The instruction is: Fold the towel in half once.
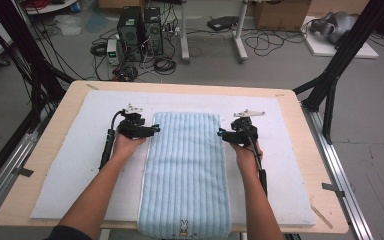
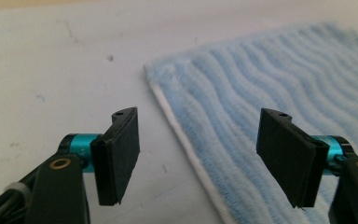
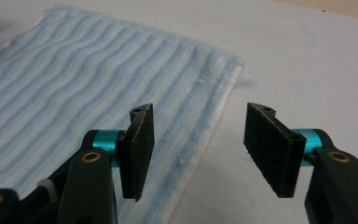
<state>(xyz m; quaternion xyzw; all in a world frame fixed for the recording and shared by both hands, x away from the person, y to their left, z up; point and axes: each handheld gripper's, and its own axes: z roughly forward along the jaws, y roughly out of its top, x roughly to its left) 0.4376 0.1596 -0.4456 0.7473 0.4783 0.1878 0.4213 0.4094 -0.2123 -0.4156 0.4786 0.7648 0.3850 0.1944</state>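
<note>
Lab, computer towers (image 1: pixel 140 32), floor cables (image 1: pixel 275 42), rig frame (image 1: pixel 352 42)

high view overhead facing forward, both gripper views low and close along their jaws, all sharing the blue towel (image 1: pixel 185 170)

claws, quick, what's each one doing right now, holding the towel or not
Left claw: open, holding nothing, straddling the left edge of the blue towel.
Right claw: open, holding nothing, straddling the towel's right edge.
</note>
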